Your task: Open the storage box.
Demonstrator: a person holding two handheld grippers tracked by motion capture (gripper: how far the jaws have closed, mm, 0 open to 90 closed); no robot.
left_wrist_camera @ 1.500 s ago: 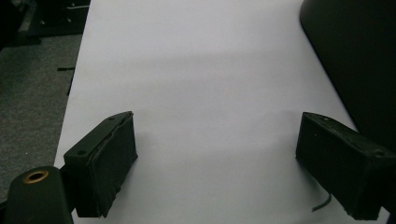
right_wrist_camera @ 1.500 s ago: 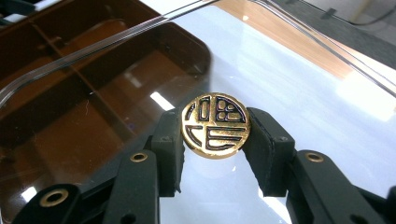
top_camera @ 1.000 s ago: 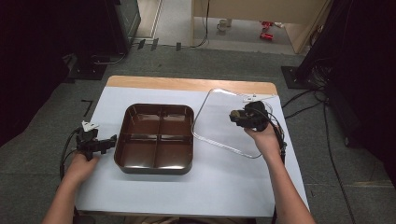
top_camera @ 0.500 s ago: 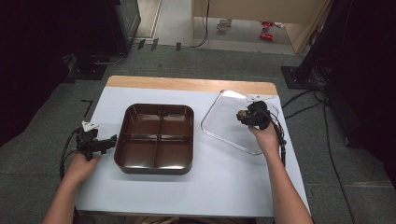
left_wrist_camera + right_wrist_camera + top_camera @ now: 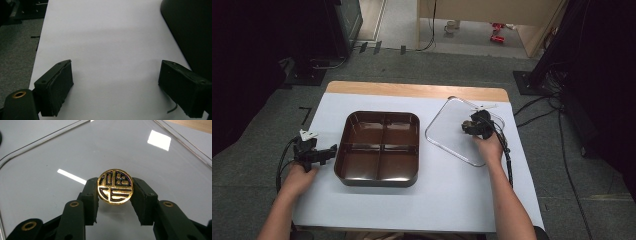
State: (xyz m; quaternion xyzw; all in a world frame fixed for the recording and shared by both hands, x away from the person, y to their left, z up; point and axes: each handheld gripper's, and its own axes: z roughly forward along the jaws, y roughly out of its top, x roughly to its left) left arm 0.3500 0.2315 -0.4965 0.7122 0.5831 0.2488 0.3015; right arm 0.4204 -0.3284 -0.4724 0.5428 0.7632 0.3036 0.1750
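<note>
The right gripper (image 5: 115, 192) pinched the lid (image 5: 449, 131) by its gold knob (image 5: 115, 187); lowering it level suited best; the left gripper (image 5: 117, 85) gaped wide, empty.

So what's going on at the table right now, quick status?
Right gripper shut on gold knob of clear lid. Left gripper open, beside brown tray. Nothing in the way.

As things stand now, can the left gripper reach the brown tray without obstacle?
Probably yes. The left gripper stands open right beside the brown tray, and bare white table cover lies between its jaws and the tray's dark wall.
</note>
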